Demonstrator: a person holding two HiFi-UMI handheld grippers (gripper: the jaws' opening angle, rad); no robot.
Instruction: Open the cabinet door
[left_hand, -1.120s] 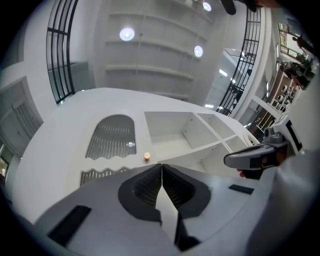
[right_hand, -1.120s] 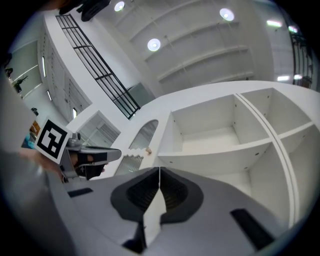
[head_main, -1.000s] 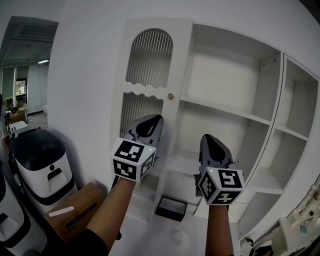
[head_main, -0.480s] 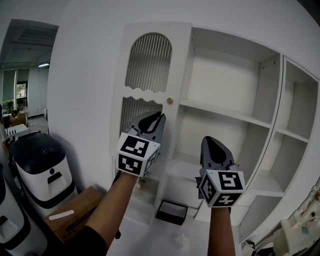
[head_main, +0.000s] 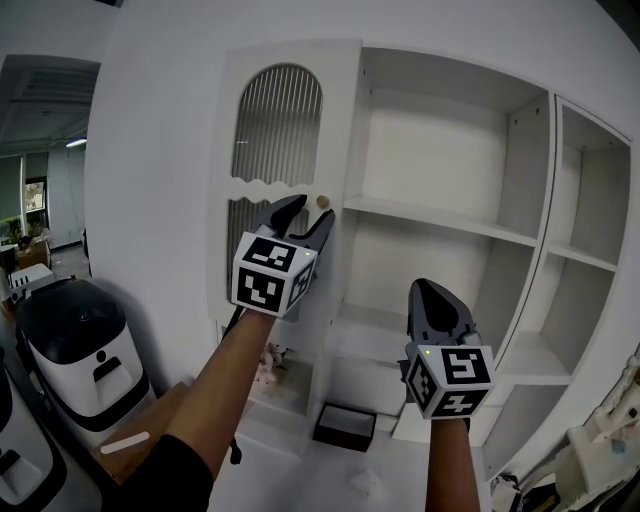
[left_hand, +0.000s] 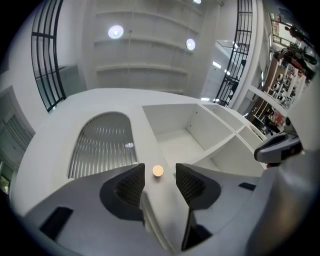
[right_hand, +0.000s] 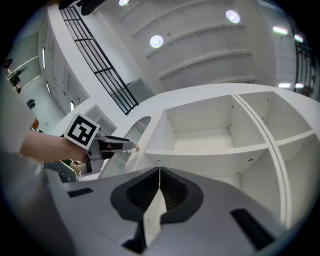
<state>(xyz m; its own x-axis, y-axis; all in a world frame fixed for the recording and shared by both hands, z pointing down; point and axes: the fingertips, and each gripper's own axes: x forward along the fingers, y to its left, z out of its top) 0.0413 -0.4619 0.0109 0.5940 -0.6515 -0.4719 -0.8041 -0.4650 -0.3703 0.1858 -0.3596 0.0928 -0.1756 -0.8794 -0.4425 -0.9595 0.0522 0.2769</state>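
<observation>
Knob (left_hand: 158, 171) btwn L gripper (head_main: 312, 210) fingers, just opened wide, untouched; R gripper (right_hand: 159, 172) fingers shut; black box (head_main: 343, 422) in head view only.

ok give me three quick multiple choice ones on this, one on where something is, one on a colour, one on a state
1. Where is the knob?
A) on a shelf
B) in line with the gap of the left claw
C) on the floor

2. What colour is the knob?
A) black
B) red
C) pale tan

3. What state is the right claw in?
A) shut, empty
B) wide open
C) shut on the knob

Answers:
1 B: the knob shows at the left claw's tips; its jaws have just been opening and the pads are off it.
2 C: it reads tan against the white door.
3 A: its jaws meet on nothing.
</observation>
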